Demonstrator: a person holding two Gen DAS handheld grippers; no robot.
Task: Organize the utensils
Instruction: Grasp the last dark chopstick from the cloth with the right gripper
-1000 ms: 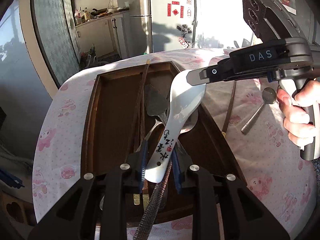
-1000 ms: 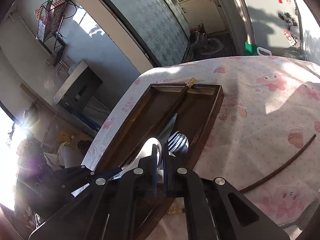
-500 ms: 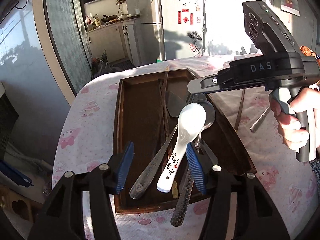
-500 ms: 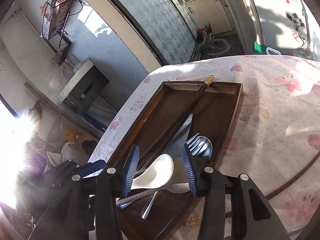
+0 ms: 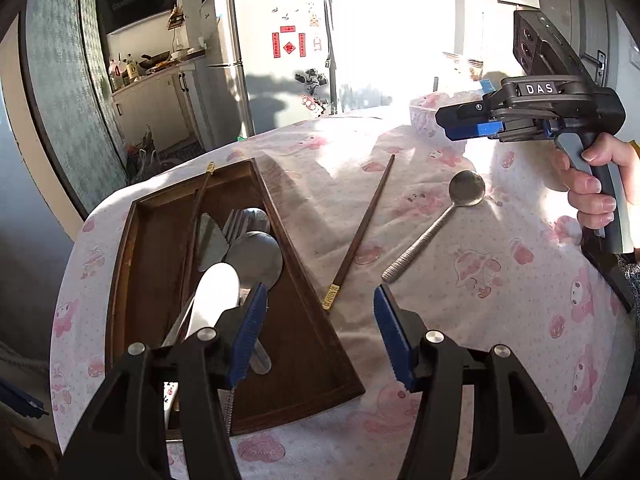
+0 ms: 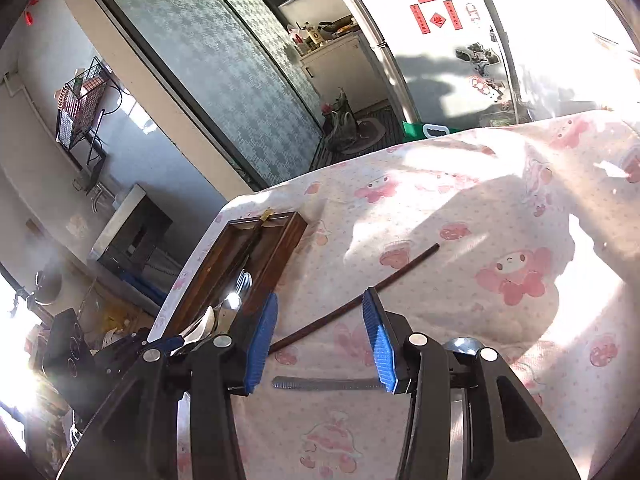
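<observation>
A dark wooden tray (image 5: 308, 344) lies on the pink-patterned tablecloth. It holds a white ceramic spoon (image 5: 214, 292), a metal spoon (image 5: 256, 256), a knife (image 5: 210, 240), a fork and a chopstick (image 5: 196, 208). A second chopstick (image 5: 360, 232) and a metal spoon (image 5: 432, 228) lie on the cloth right of the tray. My left gripper (image 5: 320, 320) is open and empty above the tray's right edge. My right gripper (image 6: 320, 340) is open and empty, above the loose chopstick (image 6: 360, 300) and the spoon's handle (image 6: 324, 383). It shows in the left wrist view (image 5: 476, 122), raised at the right.
The tray (image 6: 276, 252) sits near the table's left edge. A fridge (image 5: 276, 64) and kitchen counter (image 5: 156, 92) stand beyond the table. A small patterned box (image 5: 424, 116) sits at the far side. Strong sunlight falls across the cloth.
Both grippers opened and let go of the white spoon, which now lies in the tray. Both have pulled back and swung right, the right one rising over the loose chopstick and spoon.
</observation>
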